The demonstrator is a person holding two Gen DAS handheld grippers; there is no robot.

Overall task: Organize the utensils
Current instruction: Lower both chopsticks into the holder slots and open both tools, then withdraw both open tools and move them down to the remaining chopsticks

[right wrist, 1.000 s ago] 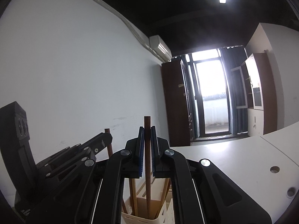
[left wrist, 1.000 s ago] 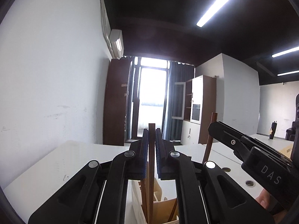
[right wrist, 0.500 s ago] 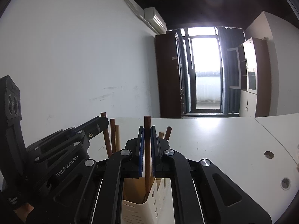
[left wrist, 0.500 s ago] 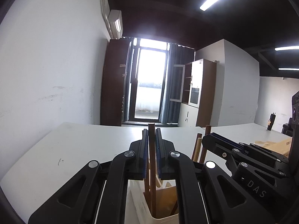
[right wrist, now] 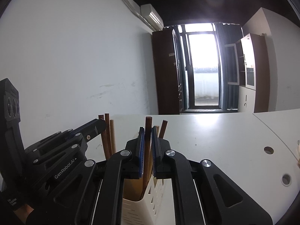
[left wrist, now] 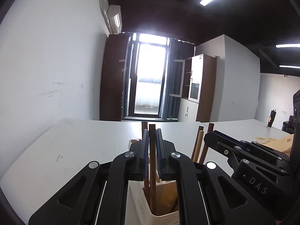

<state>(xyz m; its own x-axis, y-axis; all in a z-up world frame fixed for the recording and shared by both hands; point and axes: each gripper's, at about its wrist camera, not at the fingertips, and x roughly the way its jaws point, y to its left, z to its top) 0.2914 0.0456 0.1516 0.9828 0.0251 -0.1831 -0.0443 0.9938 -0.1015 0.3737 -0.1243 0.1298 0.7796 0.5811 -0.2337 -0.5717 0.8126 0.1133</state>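
Both tools are clamped. Your left gripper (left wrist: 152,148) pinches a flat dark-brown wooden handle (left wrist: 152,161) between its blue pads; your right gripper (right wrist: 148,146) pinches a round dark-brown wooden stick (right wrist: 147,150) the same way. Each piece stands nearly upright at the lower centre of its own view, with its lower end inside the cream slotted utensil holder (right wrist: 138,210) on the white table (right wrist: 215,131).

The step in hand appears to be seating both pieces in the holder. Keep each shaft vertical while you lower it. Confirm that the lower end rests on the holder floor before you part the jaws; the floor is hidden, so judge by resistance. Release one side at a time, then draw each tool straight back so the pads do not drag the shaft over.

Watch the neighbouring sticks (right wrist: 108,136), dark and pale, leaning at the left of the right-wrist view just beside the other tool. Their working ends are hidden inside the holder.
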